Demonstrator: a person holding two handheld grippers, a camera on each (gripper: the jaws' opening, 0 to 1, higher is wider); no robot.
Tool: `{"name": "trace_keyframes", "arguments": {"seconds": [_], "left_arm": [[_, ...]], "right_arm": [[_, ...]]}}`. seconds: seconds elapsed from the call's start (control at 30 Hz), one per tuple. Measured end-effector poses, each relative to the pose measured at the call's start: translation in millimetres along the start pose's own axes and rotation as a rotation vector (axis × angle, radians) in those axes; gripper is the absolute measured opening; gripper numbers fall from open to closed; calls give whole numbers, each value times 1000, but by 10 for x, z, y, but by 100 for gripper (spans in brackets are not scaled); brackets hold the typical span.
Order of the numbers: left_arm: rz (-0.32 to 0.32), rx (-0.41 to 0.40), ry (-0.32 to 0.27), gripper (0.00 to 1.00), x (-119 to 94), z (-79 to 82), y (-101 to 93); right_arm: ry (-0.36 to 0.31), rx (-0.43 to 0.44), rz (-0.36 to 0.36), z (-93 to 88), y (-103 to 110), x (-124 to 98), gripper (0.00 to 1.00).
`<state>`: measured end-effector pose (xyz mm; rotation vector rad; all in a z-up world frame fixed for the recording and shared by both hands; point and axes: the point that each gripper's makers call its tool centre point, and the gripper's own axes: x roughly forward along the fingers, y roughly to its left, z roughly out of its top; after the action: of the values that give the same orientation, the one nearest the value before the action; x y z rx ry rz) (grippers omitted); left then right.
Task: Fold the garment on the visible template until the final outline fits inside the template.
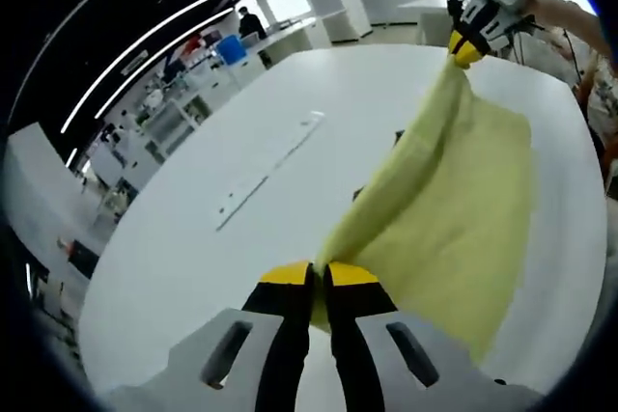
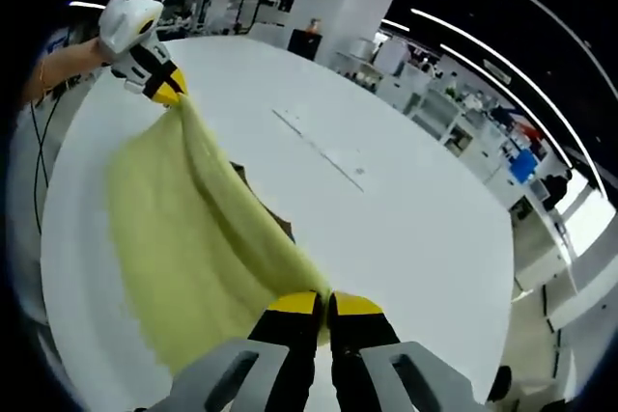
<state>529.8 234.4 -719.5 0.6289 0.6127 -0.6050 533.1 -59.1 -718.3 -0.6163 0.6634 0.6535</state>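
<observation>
**Both claws pinched closed, held apart**

The left claw (image 1: 320, 277) has its yellow-tipped jaws pressed together on a corner of the yellow cloth (image 1: 454, 209). The right claw (image 2: 324, 308) is closed the same way on another corner. Each appears far off in the other's view, raised above the worktop (image 1: 212, 238), tips pointing down. A bare forearm (image 2: 63, 65) of the person shows behind the left claw.

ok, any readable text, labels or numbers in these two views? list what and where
None readable.
Yellow garment: plain, no print or tag visible.
Clear strip on the white table: small dark marks along it, too small to read.
Left tongs and right tongs: yellow tips, no lettering visible.
Background shelves and blue bin: too blurred to tell.
</observation>
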Motion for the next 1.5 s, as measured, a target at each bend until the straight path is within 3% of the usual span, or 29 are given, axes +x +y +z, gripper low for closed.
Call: {"name": "trace_keyframes", "arguments": {"seconds": [0.37,0.5,0.83,0.93,1.03,1.13,1.3,1.5], "left_arm": [[-41,12,54,3,379,-227,-2],[-64,-163,12,4,440,-263,10],[-63,-93,55,6,515,-409,-31],[-76,-116,46,7,504,-400,-26],[-80,-86,35,11,456,-377,-22],[-111,-55,23,16,409,-367,-63],[-94,18,61,22,419,-492,-26],[-84,56,73,17,492,-547,-19]], "right_arm": [[36,17,33,-171,-1,396,0],[58,24,56,-244,13,497,0],[86,38,79,-361,27,684,3],[79,46,89,-351,37,668,9],[61,43,114,-319,57,611,20],[61,-2,119,-328,52,577,24],[53,-30,110,-382,21,577,31],[47,-102,85,-397,-10,653,15]]}}
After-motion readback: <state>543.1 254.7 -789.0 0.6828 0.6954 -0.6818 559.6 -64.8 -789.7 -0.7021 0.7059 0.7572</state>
